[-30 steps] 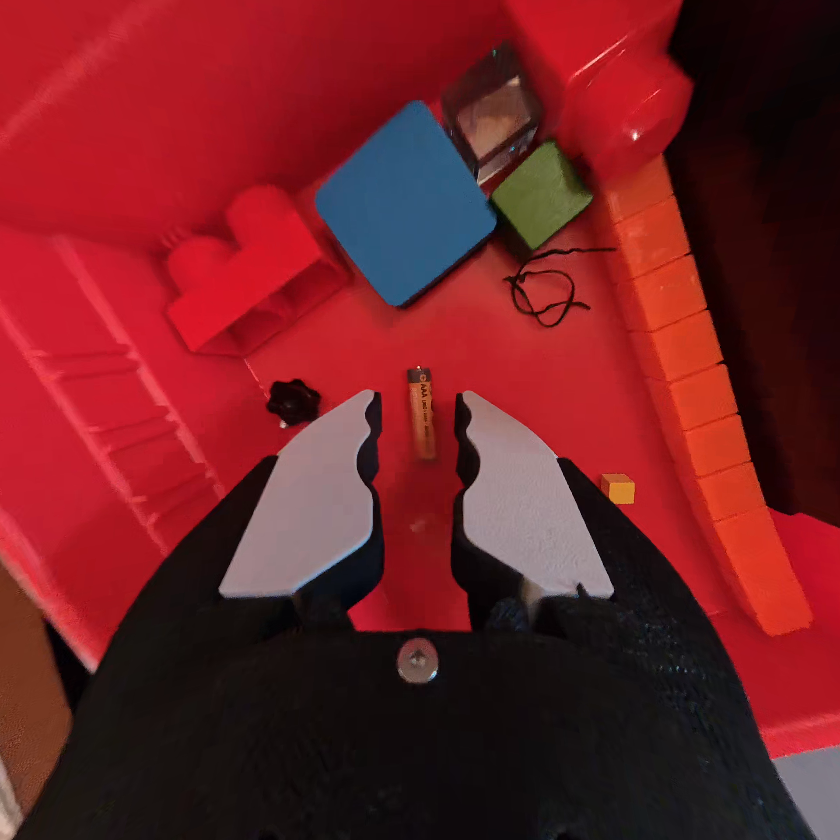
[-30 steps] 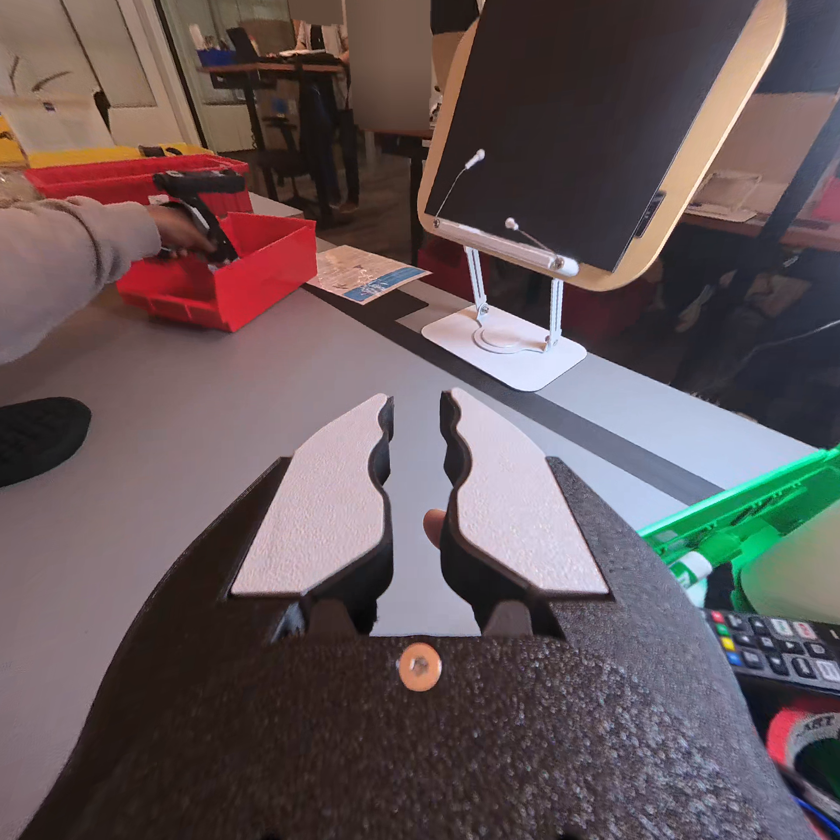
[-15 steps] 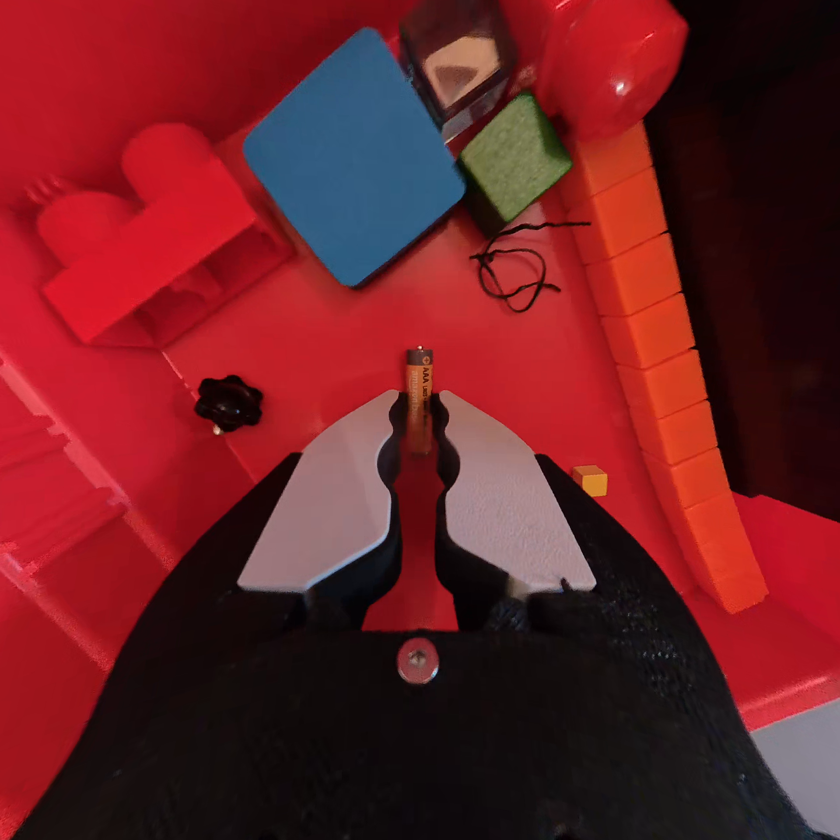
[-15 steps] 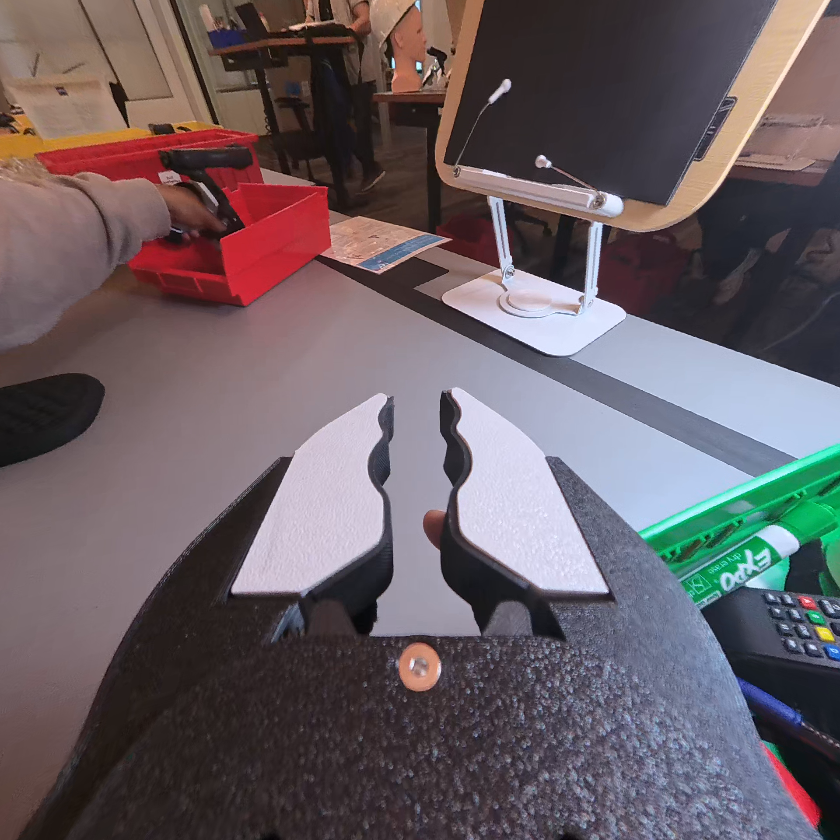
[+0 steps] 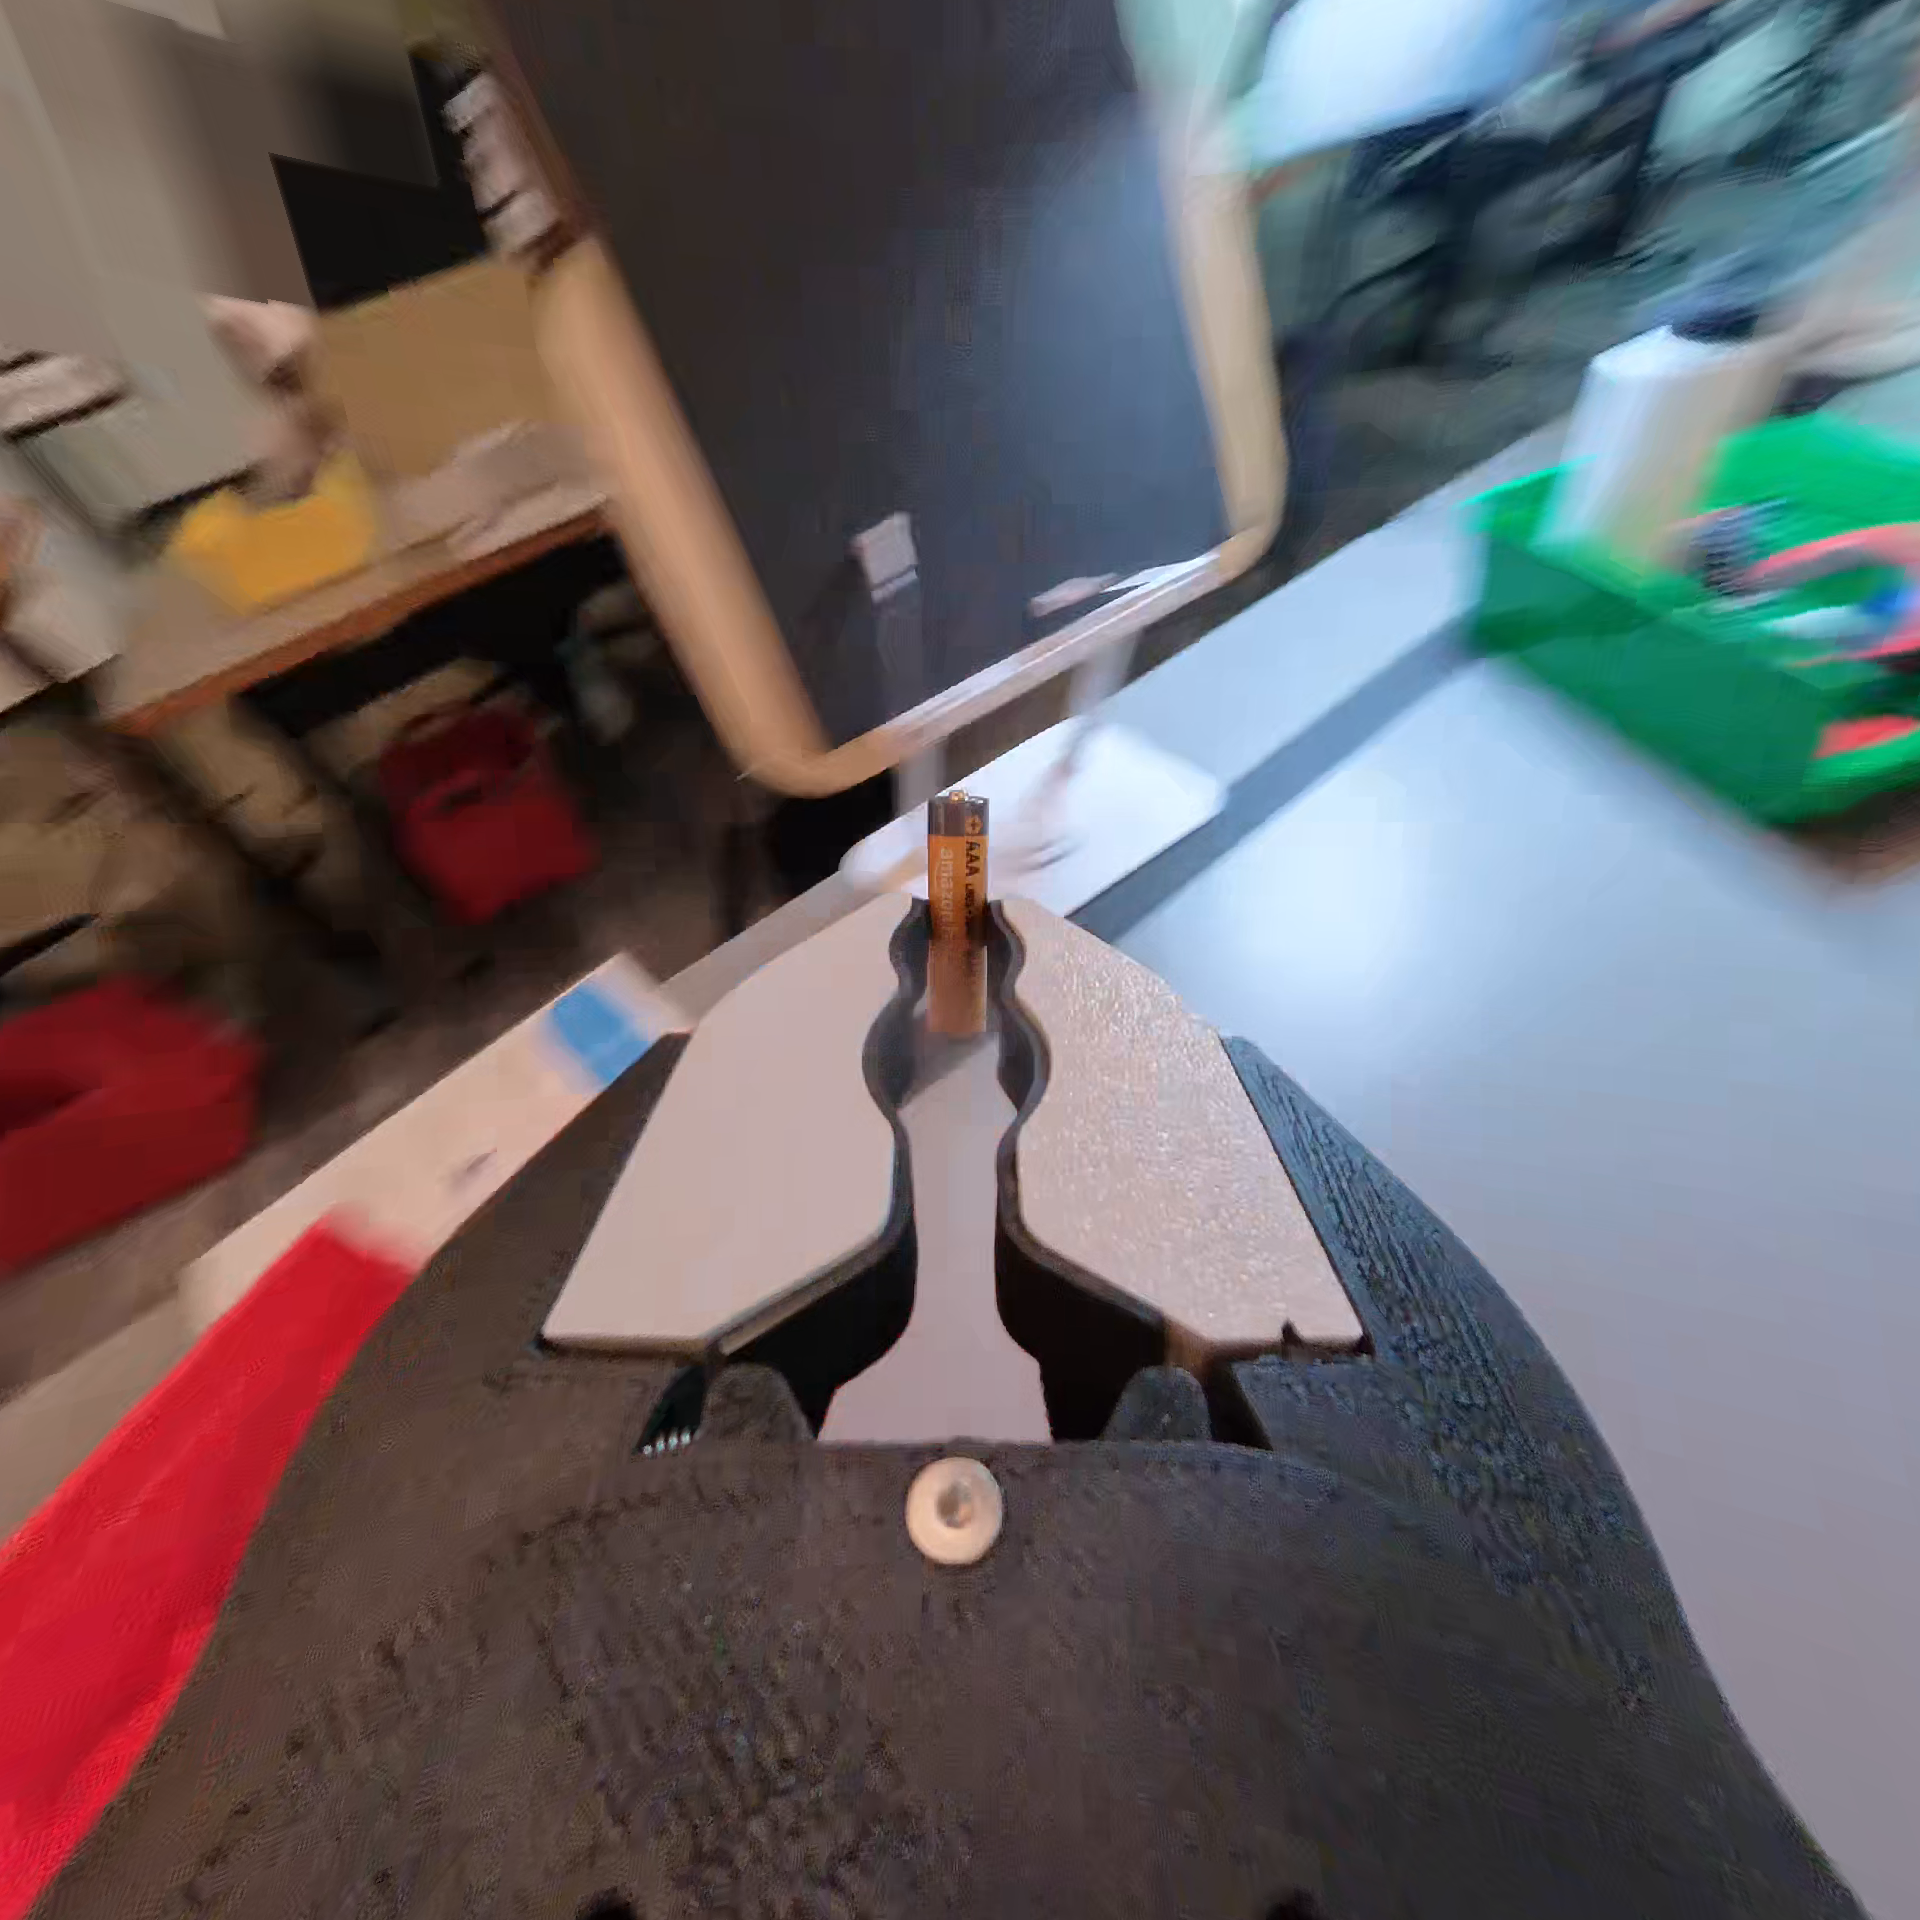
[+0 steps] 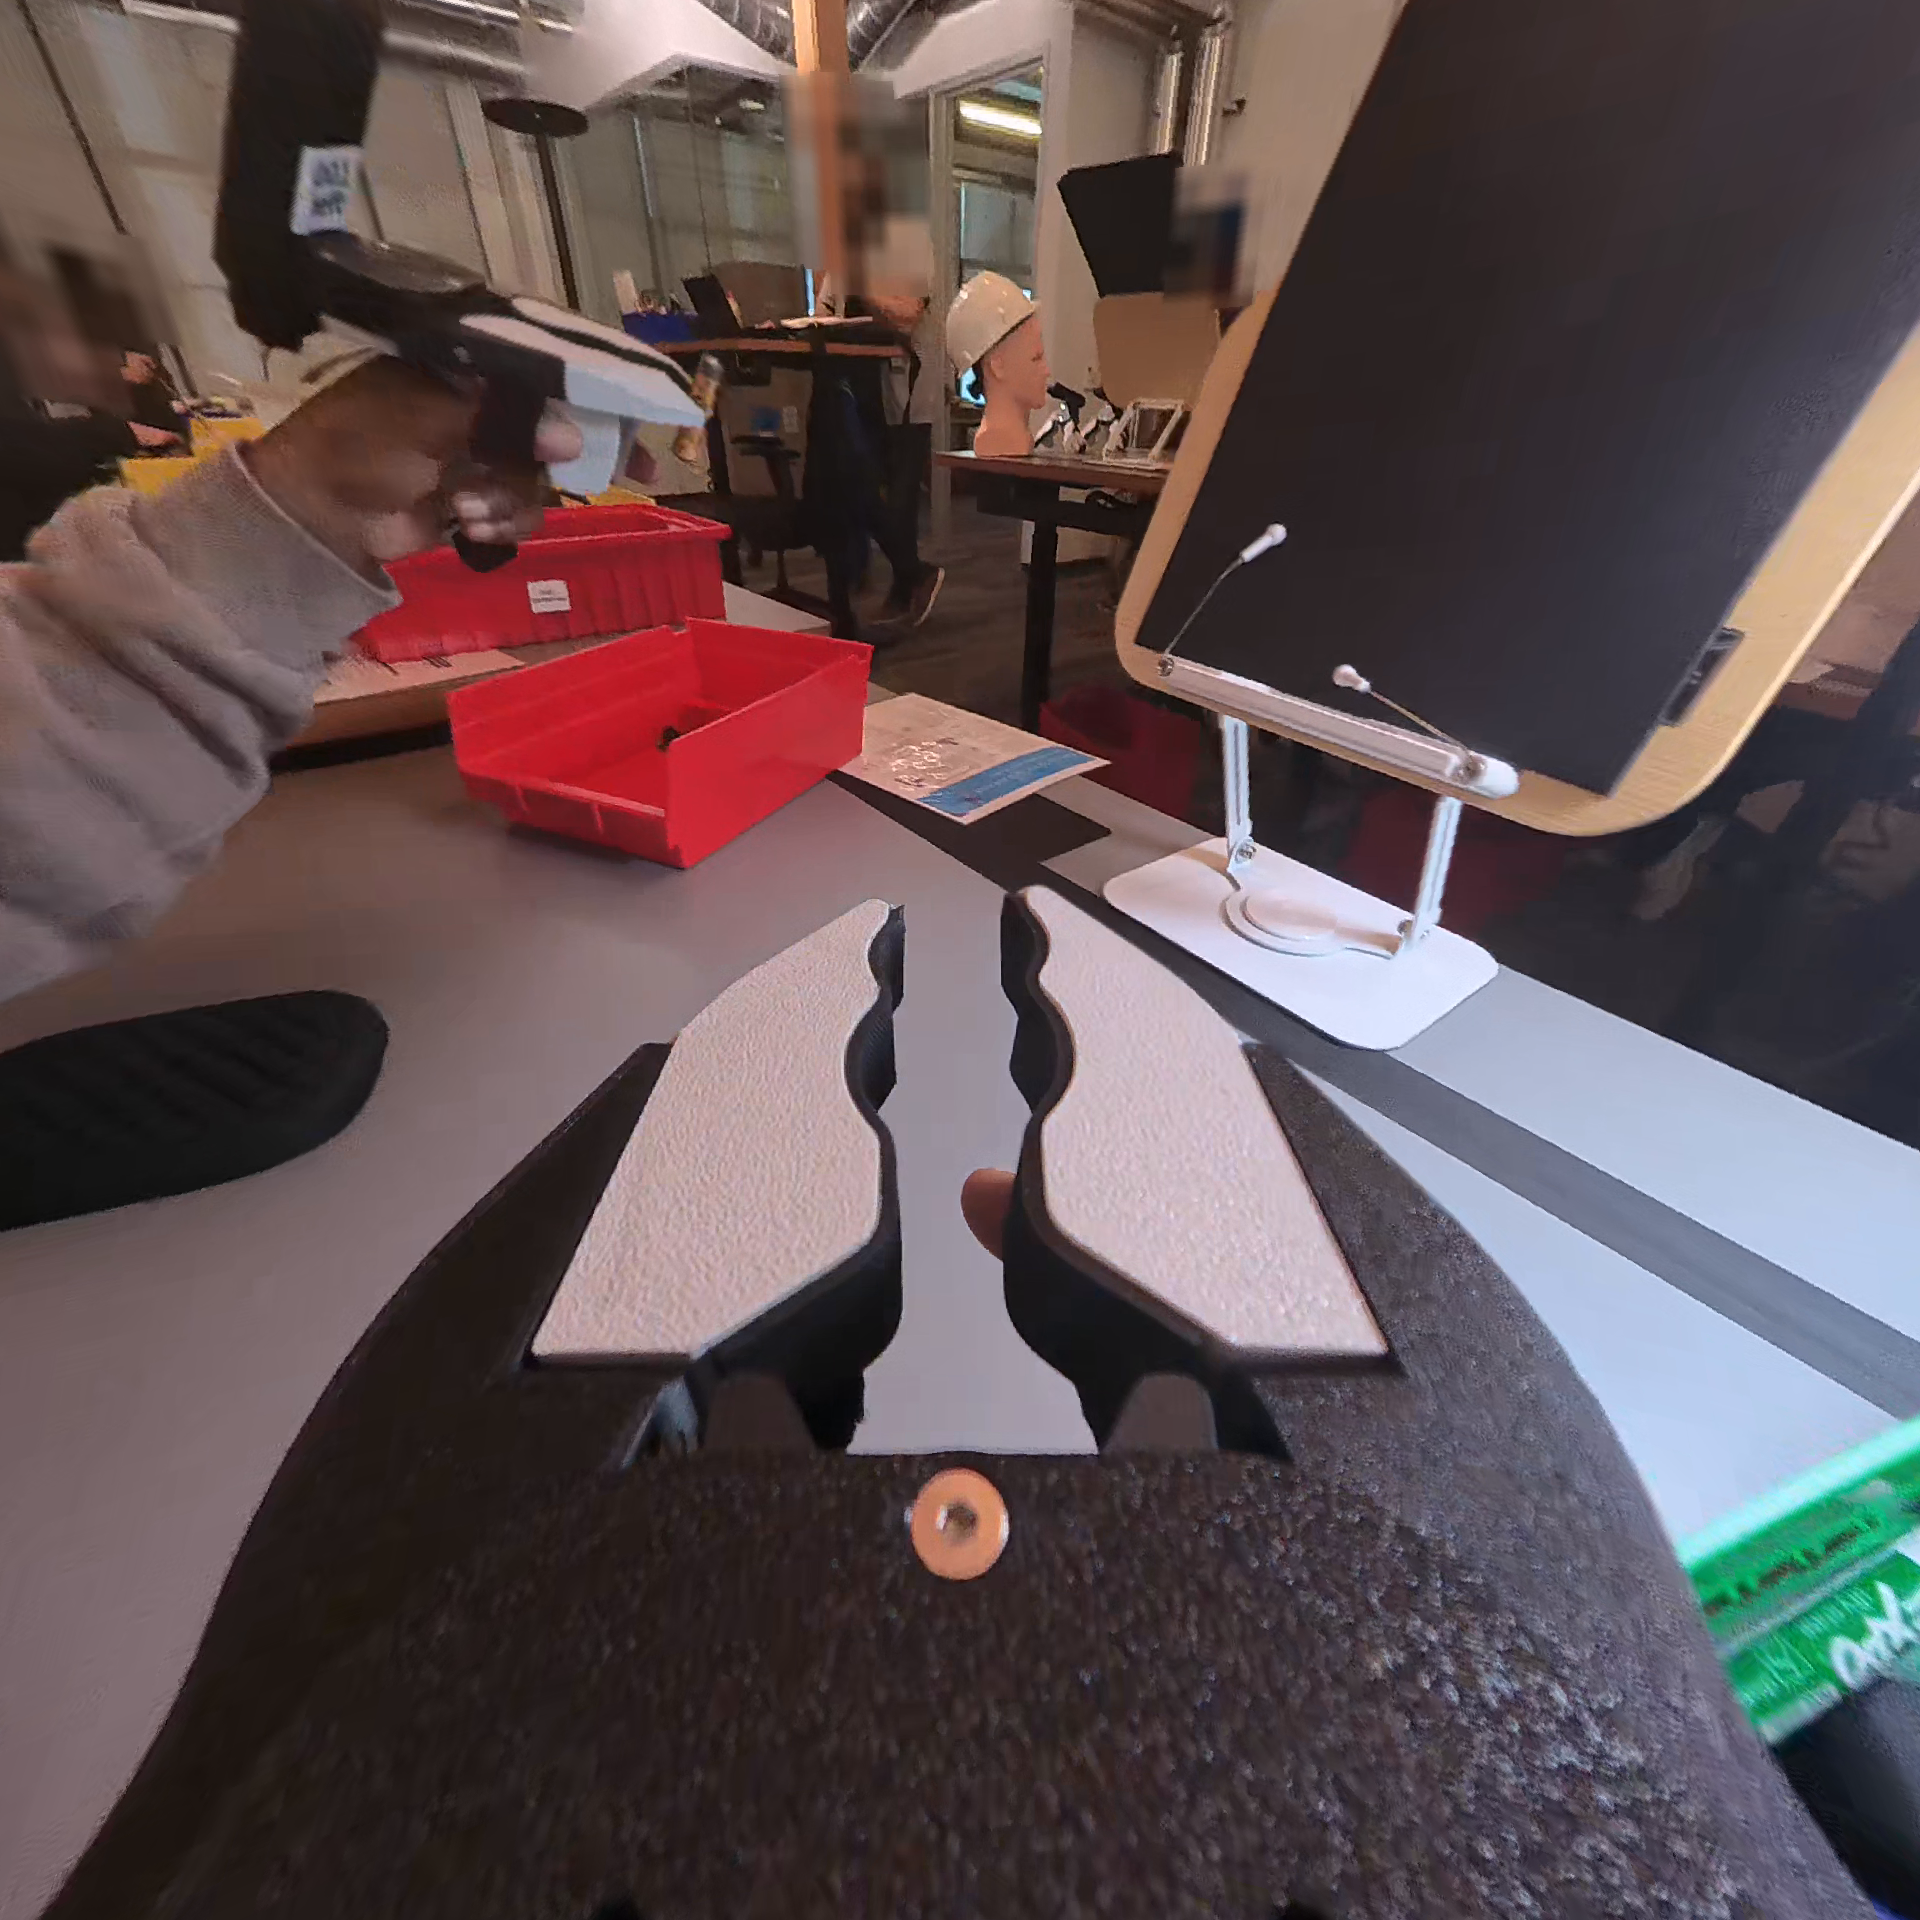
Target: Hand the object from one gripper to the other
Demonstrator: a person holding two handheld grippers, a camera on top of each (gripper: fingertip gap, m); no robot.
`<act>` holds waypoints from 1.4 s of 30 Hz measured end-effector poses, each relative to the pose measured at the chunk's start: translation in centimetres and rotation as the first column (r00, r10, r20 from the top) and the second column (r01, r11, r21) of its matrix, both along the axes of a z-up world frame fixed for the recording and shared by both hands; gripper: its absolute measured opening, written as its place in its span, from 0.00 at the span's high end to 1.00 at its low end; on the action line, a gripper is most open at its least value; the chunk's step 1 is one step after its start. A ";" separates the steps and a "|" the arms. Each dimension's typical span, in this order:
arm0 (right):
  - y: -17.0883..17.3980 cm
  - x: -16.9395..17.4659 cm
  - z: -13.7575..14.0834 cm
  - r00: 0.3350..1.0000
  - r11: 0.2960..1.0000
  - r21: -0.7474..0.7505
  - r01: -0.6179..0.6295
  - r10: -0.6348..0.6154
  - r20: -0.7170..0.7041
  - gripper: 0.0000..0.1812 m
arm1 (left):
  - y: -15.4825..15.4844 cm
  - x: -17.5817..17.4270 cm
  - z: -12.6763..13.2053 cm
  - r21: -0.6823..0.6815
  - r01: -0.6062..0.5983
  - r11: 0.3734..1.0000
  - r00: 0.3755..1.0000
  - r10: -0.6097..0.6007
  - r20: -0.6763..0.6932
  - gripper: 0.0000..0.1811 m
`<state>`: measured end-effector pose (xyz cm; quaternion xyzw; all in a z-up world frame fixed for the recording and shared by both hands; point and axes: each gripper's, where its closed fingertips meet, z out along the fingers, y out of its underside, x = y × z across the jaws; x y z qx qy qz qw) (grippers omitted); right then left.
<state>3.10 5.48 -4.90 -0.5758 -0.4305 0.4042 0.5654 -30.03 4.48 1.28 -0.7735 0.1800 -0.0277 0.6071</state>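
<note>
An orange and black battery stands upright between the tips of my left gripper, which is shut on its lower half. This view is blurred with motion, above the grey table. In the right wrist view the left gripper is high at the upper left, in a person's hand, with the battery at its tip. My right gripper is low over the table, open a narrow gap and empty, well apart from the left one.
A red bin sits on the table behind, with a printed sheet beside it. A dark board on a white stand is at the right. A green bin is at the far right. A black pad lies at the left. My right fingertips sit around 35 cm from my left ones.
My left gripper shut on the battery in the red bin, then lifted it out and up over the table. My right gripper stayed open and shifted only slightly.
</note>
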 end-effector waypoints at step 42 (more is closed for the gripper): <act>-4.2 -8.6 -4.4 0.946 0.954 0.034 -0.298 0.300 -0.124 0.94 | -2.9 24.2 -13.3 0.223 0.633 0.741 0.601 -0.652 0.461 0.88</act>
